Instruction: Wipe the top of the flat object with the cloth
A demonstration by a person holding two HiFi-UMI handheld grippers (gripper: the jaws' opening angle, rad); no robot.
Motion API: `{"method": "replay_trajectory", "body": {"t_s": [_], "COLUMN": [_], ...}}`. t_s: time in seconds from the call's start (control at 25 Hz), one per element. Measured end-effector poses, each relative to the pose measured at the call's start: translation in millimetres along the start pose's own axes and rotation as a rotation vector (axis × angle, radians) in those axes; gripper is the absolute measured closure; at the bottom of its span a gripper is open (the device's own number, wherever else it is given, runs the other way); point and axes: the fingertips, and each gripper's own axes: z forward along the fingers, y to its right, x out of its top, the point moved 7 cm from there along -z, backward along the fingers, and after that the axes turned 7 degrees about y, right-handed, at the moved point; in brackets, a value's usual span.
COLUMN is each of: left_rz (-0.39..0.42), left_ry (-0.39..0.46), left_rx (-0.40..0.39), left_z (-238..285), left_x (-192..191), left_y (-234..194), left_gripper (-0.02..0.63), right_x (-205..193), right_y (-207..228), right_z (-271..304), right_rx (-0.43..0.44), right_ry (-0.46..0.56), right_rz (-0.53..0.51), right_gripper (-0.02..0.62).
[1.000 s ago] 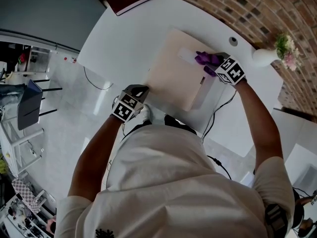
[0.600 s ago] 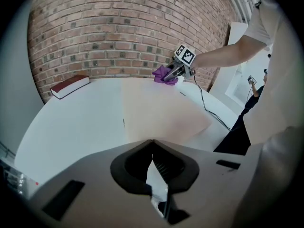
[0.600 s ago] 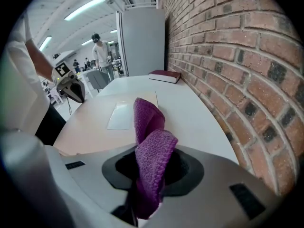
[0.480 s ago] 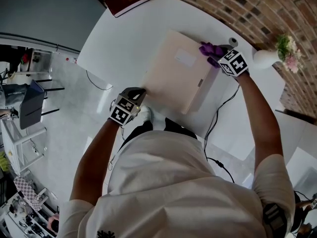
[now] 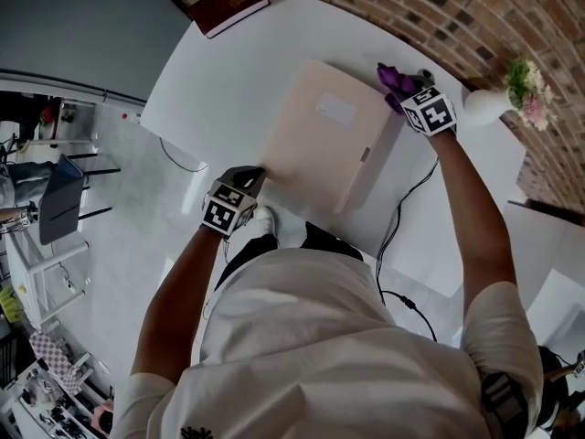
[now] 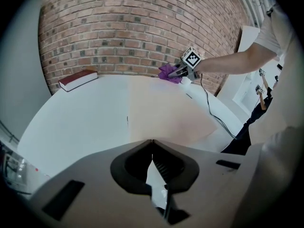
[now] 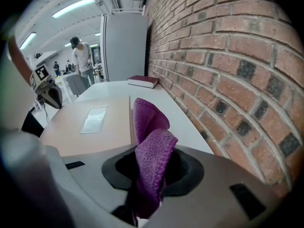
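Head view, from the left: your left tongs (image 5: 254, 172) sit at the near left corner of the flat object (image 5: 320, 144). Their jaws are closed tip to tip (whether they nip its edge, I cannot tell).

The flat object is a pale beige board on the white worktop (image 5: 228, 71). It looks nearly square, with its slightly longer sides seeming to run away from you. Its small pale label (image 5: 335, 108) shows no readable writing. Nor does the dark red book (image 5: 228, 3) beyond its far left corner.

At its far right corner, your right tongs (image 5: 405, 88) are clamped on the purple cloth (image 5: 393, 78). The cloth stands just off the board, over bare worktop. So the board lies leftward and toward you from the cloth, and the right hand is plainly the nearer one to sweep back across it.
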Motion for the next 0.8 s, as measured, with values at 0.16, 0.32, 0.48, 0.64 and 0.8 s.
{"method": "replay_trajectory", "body": {"t_s": [0.16, 0.32, 0.48, 0.64, 0.8], "left_rz": [-0.041, -0.068, -0.045, -0.024, 0.086], "left_ry": [-0.005, 0.022, 0.095, 0.201, 0.272], "left_rx": [-0.007, -0.048, -0.142, -0.262, -0.344], "left_z": [-6.8, -9.6, -26.2, -63.8, -114.6], "left_x": [-3.4, -1.4, 2.7, 0.9, -9.3], "left_y": [0.9, -4.9, -6.7, -12.1, -20.4], "left_gripper": [0.581, 0.581, 0.581, 0.581, 0.581], "right_x": [2.6, -0.6, -16.6, -30.9, -21.2], "right_y": [-11.2, -39.3, -97.3, -170.8, -257.2], "right_z": [-29.8, -76.0, -125.5, -158.9, -175.7], "right_rx": [-0.053, -0.096, -0.121, -0.200, -0.269], "right_ry": [0.057, 0.151, 0.204, 0.197, 0.235], "right_rz": [0.080, 0.177, 0.255, 0.320, 0.391], "right_gripper": [0.468, 0.468, 0.468, 0.468, 0.468]}}
